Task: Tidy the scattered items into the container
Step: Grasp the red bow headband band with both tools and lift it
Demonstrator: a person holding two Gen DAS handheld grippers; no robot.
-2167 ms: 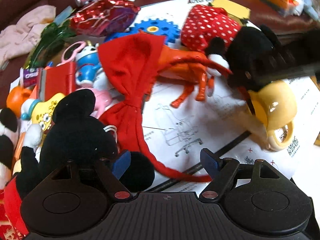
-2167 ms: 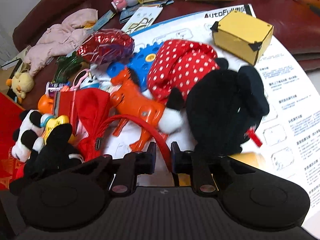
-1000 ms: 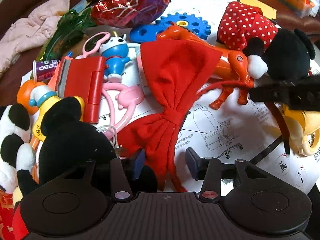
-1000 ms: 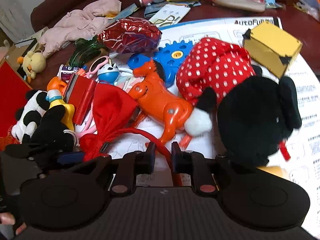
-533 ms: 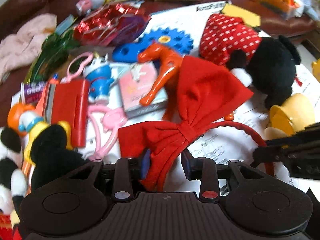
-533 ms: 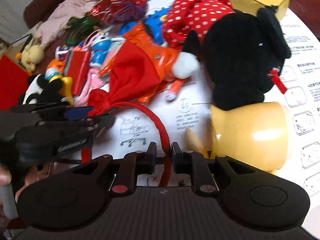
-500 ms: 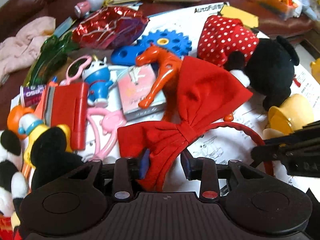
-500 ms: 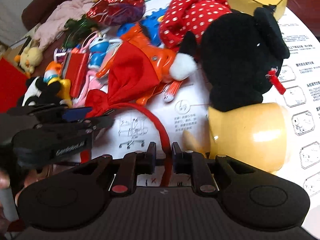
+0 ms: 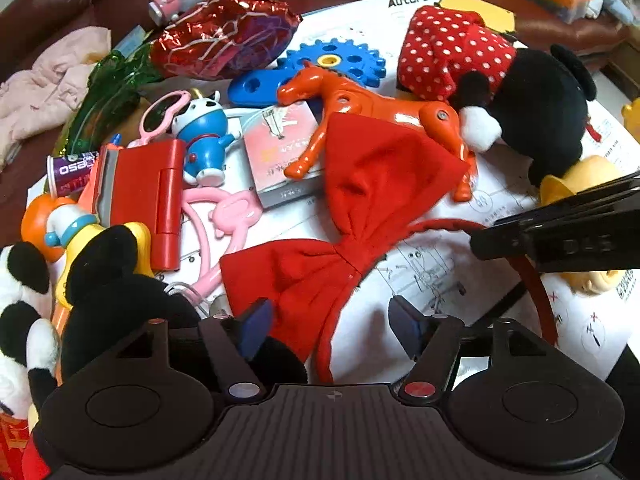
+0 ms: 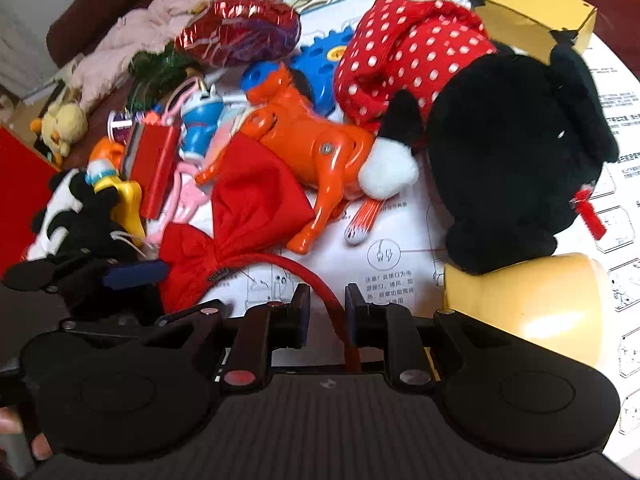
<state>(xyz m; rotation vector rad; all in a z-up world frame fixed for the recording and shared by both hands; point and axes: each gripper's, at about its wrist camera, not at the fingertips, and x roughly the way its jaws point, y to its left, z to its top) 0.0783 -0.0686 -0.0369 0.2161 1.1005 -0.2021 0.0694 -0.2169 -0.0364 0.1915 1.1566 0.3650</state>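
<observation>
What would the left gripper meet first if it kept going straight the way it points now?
Most likely the red bow of the headband: its lower lobe and thin band lie between the left gripper fingers, which have just been opening and stand clear of it. Below is the printed sheet; depth is hard to judge.

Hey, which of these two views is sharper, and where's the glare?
Left wrist view is sharper, with glints on the crinkled red foil balloon; right wrist view is softer, the black plush mouse smeared, glare on the glossy yellow plastic cup.
</observation>
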